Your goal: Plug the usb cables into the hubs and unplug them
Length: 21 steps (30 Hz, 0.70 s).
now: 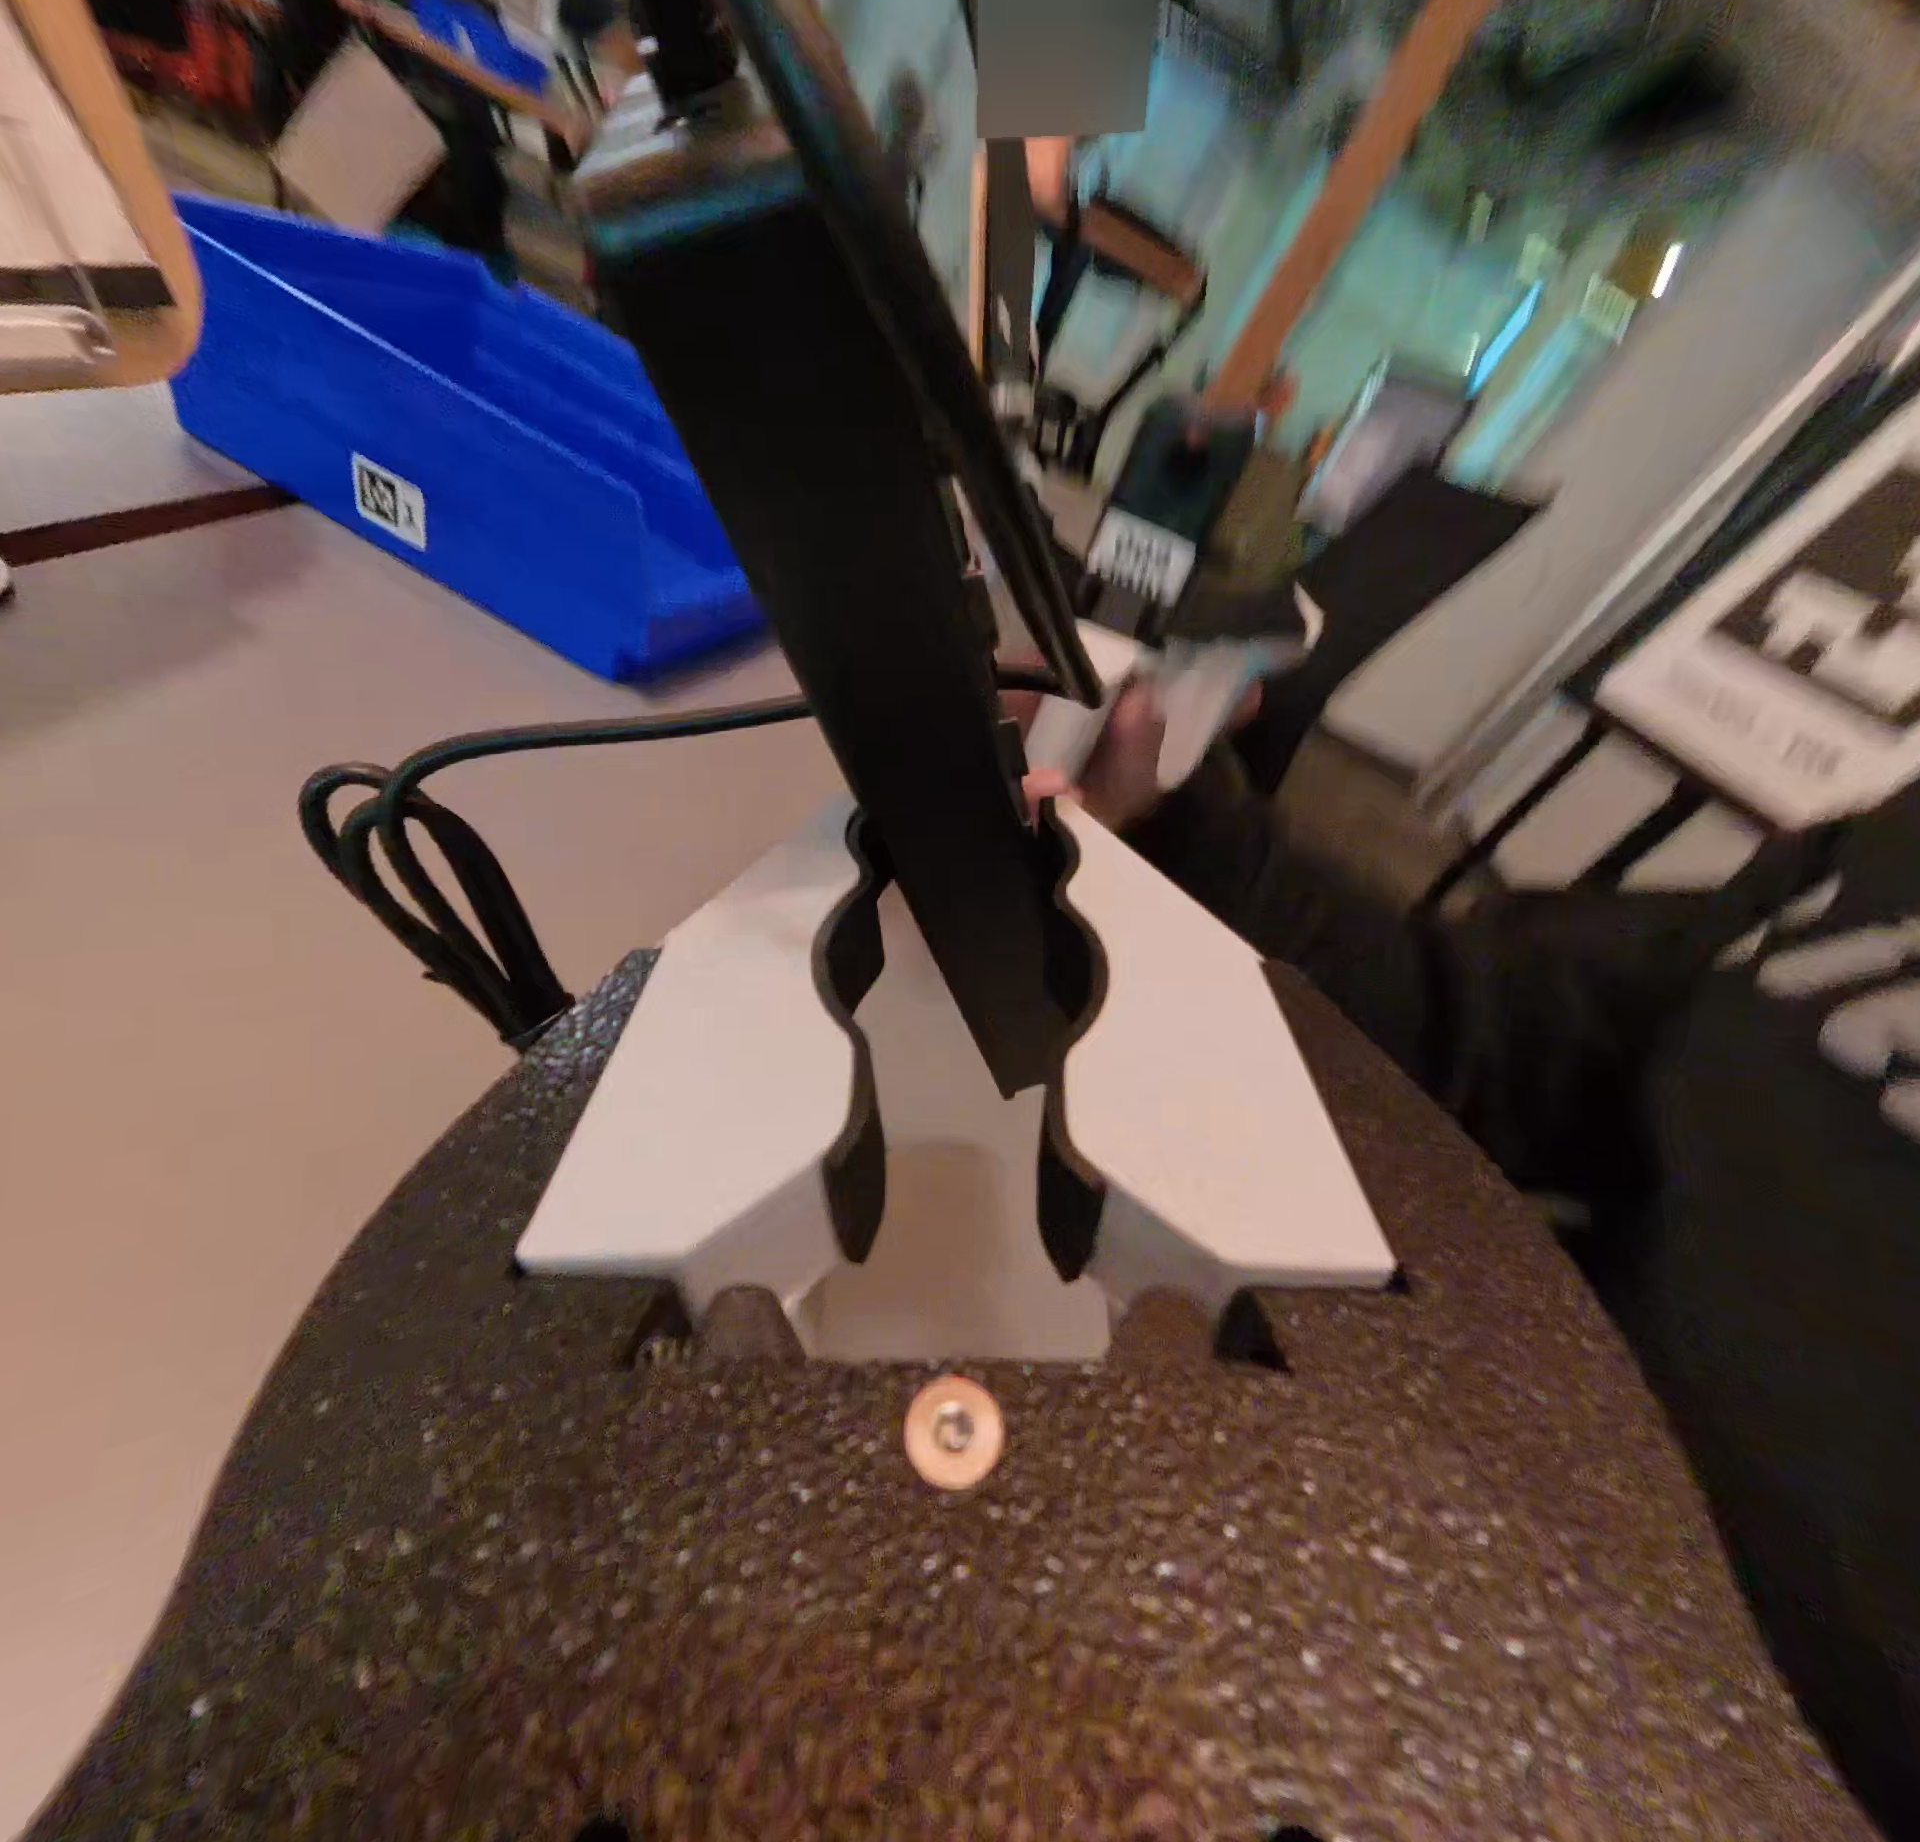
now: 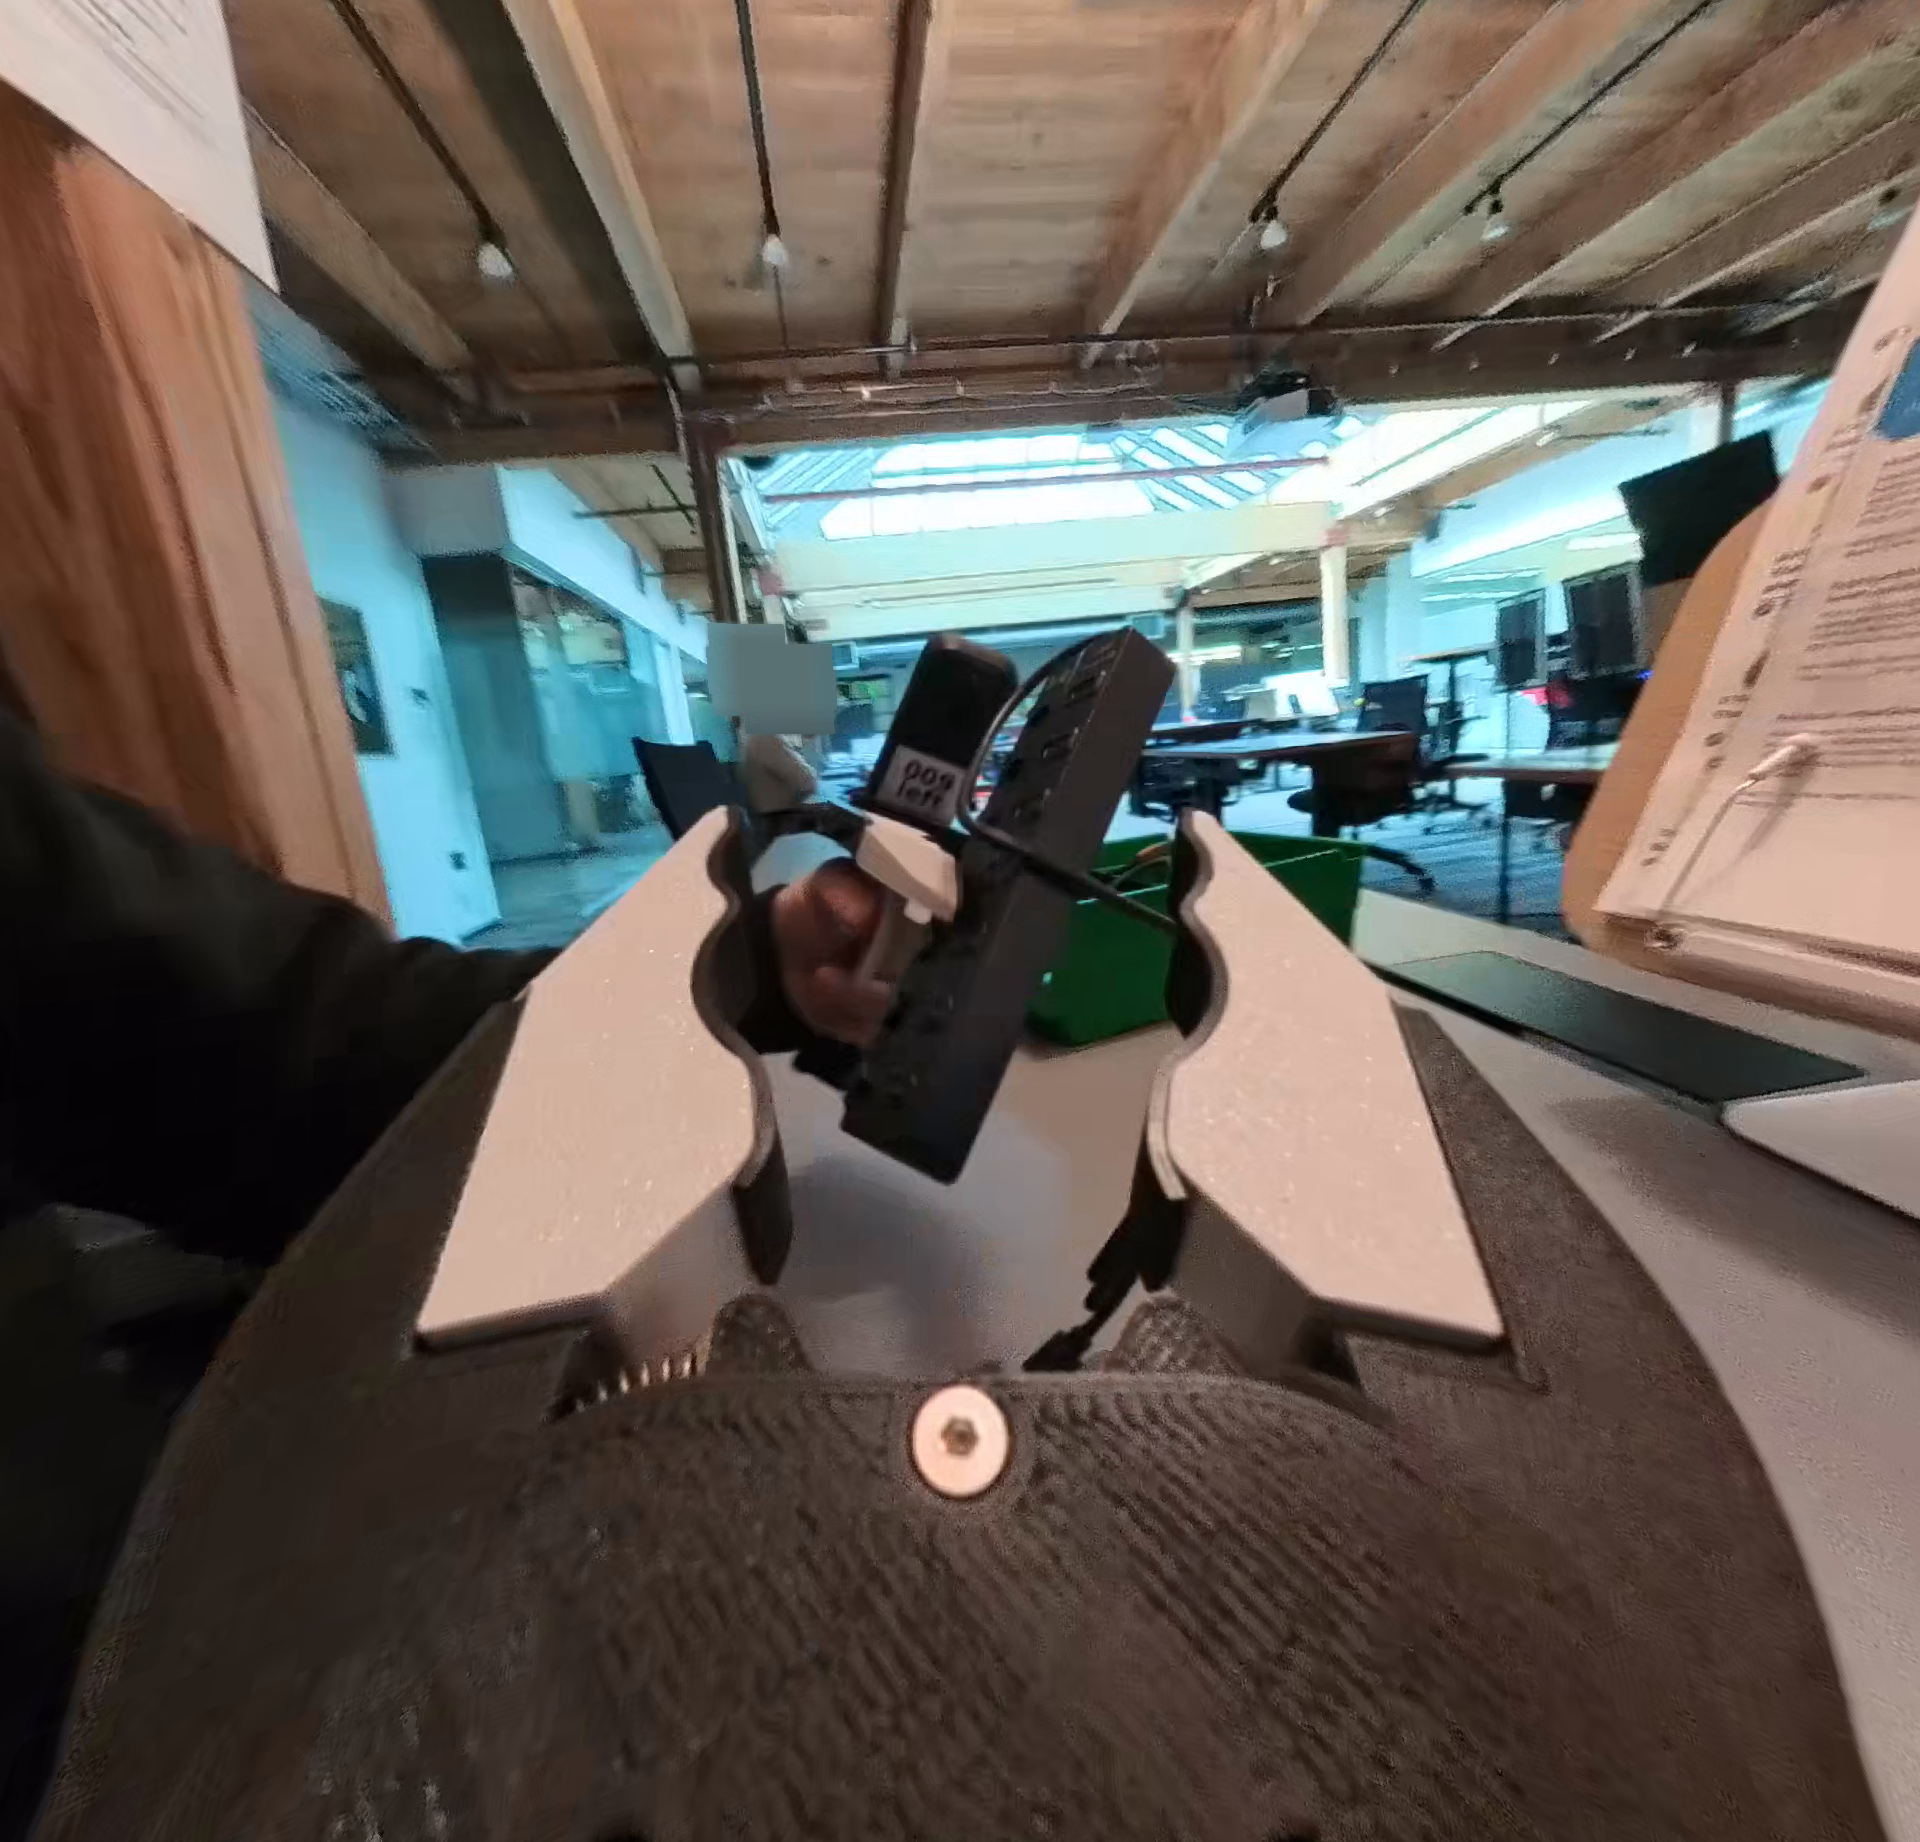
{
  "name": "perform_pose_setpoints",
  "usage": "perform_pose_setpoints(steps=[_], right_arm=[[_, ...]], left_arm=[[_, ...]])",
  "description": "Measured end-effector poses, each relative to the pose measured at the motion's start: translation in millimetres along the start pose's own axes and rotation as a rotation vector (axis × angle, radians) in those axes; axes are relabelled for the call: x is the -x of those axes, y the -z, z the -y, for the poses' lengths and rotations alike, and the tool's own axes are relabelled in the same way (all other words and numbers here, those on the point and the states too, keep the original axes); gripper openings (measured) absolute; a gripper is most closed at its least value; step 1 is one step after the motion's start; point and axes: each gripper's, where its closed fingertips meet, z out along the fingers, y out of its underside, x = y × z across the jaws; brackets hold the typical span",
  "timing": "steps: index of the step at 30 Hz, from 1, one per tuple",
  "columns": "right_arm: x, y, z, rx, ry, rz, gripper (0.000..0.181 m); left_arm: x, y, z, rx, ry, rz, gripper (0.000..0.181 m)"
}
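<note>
Two tools: left hand-held gripper (image 1: 961, 857) clamps the rigid, light black hub (image 1: 831, 504) near its lower end; right hand-held gripper (image 2: 961, 919) gapes empty. Grip its flat sides, clear of ports.

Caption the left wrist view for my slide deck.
Left hand-held gripper clamps a black USB hub above the table.
</note>
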Motion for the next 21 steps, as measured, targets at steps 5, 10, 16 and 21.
perform_pose_setpoints(steps=[5,10,16,21], right_arm=[[11,-18,-27,0.116,-0.066,0.043,0.062],[0,-20,-35,0.115,-0.015,-0.031,0.034],[-7,-21,-33,0.092,0.044,-0.098,0.060],[-11,-19,-39,0.137,-0.012,-0.092,0.080]], left_arm=[[-12,-11,-27,0.330,-0.186,-0.062,0.024],[-15,-19,-38,0.437,-0.212,-0.112,0.023],[-5,-19,-39,0.470,-0.209,-0.076,0.023],[-12,-19,-57,0.558,-0.230,-0.122,0.023]])
